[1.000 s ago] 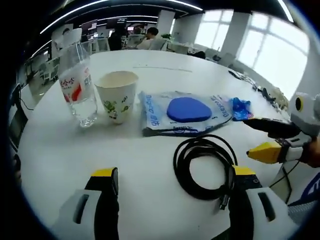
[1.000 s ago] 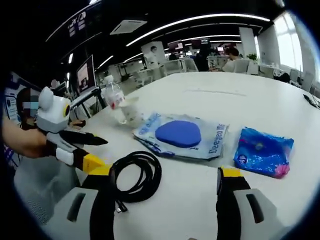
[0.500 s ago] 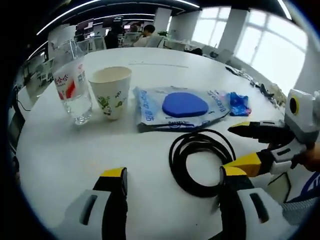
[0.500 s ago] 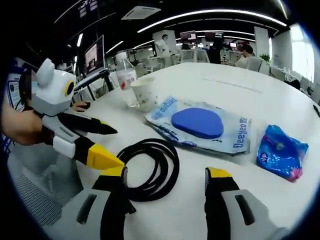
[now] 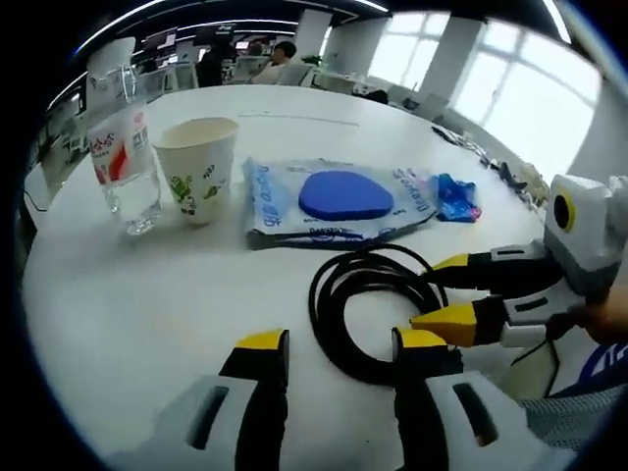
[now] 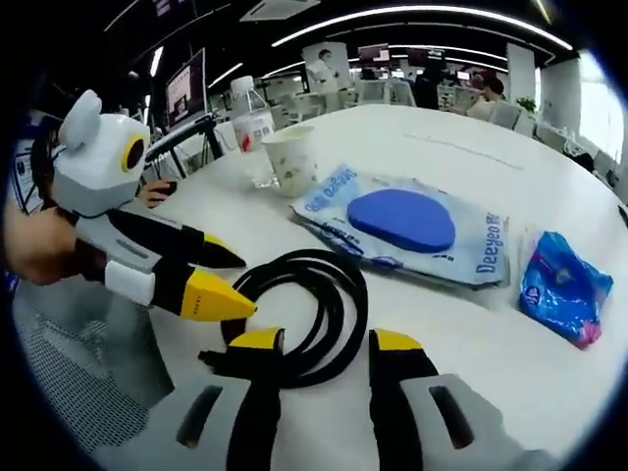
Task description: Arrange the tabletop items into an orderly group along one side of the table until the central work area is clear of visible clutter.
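black cable (image 5: 368, 314) lies coiled on the white table (image 5: 128, 285), at the near edge, in front of the flat blue packet (image 5: 334, 201). left gripper (image 5: 339, 348) sits low over the near arc of the coil, yellow-tipped jaws a narrow gap apart, astride the loop's near edge; cannot tell if touching it. right gripper (image 6: 319, 348) comes in from the coil's other side, jaws likewise a little apart, left tip over the cable (image 6: 304, 314), nothing clamped. seen from the left gripper view, reaches in from the right, held in a hand (image 5: 608, 319), both tips pointing at the coil. farther back, in a row: water bottle (image 5: 120, 157), paper cup (image 5: 196, 167) just beside it, then the packet, then a small blue pouch (image 5: 454, 196).
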`<act>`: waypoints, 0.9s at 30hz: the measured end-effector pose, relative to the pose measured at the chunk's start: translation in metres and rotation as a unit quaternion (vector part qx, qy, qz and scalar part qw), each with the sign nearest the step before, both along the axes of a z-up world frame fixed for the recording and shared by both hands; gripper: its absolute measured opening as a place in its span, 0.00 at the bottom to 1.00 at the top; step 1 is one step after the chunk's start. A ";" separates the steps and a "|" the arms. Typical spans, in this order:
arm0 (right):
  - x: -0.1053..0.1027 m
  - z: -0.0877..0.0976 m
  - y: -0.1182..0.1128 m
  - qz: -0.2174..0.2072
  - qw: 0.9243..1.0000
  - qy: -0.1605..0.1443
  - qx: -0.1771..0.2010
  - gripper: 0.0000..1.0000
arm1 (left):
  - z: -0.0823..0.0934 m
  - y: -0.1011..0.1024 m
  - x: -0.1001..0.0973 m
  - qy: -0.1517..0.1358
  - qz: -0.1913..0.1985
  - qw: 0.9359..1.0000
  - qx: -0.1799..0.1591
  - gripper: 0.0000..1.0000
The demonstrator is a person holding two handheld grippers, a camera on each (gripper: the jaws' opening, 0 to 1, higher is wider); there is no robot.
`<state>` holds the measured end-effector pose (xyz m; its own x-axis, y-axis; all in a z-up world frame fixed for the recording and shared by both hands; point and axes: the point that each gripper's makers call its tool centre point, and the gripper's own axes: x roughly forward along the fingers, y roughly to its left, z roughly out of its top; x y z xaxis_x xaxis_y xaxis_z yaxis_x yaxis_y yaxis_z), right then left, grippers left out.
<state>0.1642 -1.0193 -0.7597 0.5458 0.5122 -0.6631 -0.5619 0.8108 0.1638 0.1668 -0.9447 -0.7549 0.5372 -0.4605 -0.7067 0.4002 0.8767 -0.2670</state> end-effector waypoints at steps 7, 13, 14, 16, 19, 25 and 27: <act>0.005 -0.001 -0.007 -0.019 1.000 0.019 0.000 0.13 | -0.006 0.008 0.001 0.007 0.002 1.000 0.015 0.12; 0.000 0.005 -0.005 -0.031 0.999 0.036 0.007 0.04 | -0.006 0.007 -0.002 0.049 0.036 0.998 -0.016 0.07; 0.000 0.006 -0.006 -0.032 0.999 0.036 0.008 0.03 | -0.005 0.006 -0.003 0.055 0.039 0.997 -0.022 0.06; 0.002 0.011 -0.007 -0.049 0.997 0.044 0.032 0.02 | -0.003 0.006 -0.005 0.061 0.046 0.997 -0.033 0.06; 0.002 0.019 -0.010 -0.049 0.997 0.042 0.036 0.01 | 0.004 0.004 -0.005 0.058 0.049 0.996 -0.041 0.05; 0.003 0.033 -0.025 -0.075 0.995 0.036 0.054 0.00 | 0.022 -0.011 0.000 0.050 0.039 0.996 -0.063 0.03; 0.003 0.039 -0.032 -0.084 0.994 0.035 0.061 0.00 | 0.027 -0.018 0.000 0.047 0.033 0.996 -0.066 0.03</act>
